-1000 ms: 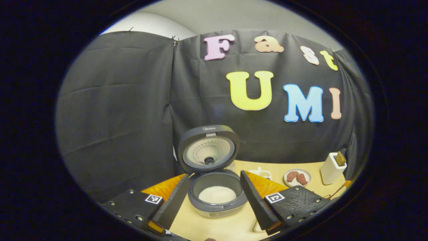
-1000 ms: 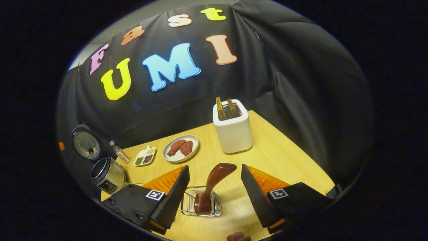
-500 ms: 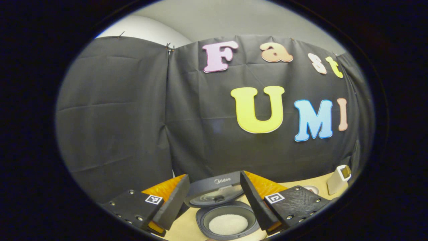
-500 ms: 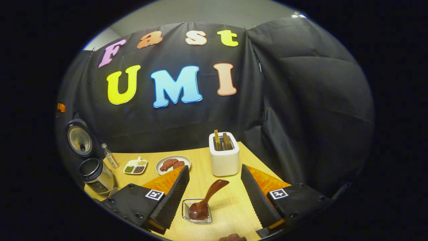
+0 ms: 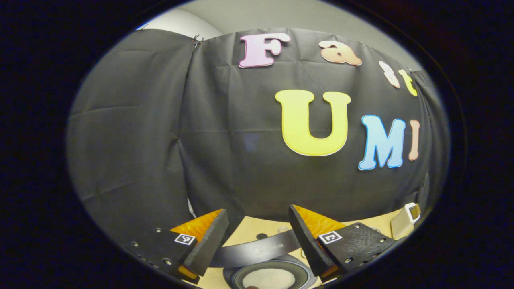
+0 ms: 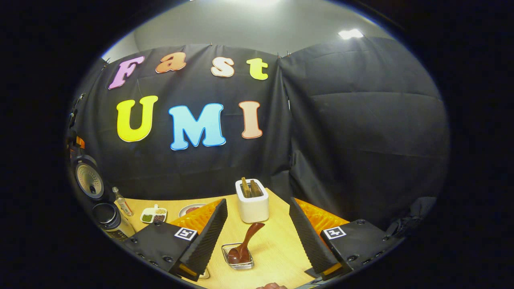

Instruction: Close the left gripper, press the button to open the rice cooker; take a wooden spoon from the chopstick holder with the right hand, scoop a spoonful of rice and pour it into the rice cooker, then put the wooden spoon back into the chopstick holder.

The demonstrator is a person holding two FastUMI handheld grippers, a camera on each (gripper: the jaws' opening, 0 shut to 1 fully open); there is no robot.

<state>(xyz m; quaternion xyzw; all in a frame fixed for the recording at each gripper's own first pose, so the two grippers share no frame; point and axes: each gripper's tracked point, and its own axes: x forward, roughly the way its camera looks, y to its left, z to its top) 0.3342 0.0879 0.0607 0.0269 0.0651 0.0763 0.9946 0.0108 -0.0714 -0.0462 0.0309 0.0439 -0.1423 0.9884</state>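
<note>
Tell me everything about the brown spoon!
The wooden spoon is dark reddish-brown and glossy, with a round bowl and a short curved handle. It sits bowl-down in a small wire holder on the light wooden table, with its handle leaning up and to the right. The right gripper is open and not touching it.

One rice cooker (image 6: 105, 214), one wooden spoon (image 6: 243, 247), one plate (image 6: 188, 209), one bottle (image 6: 121, 204).
</note>
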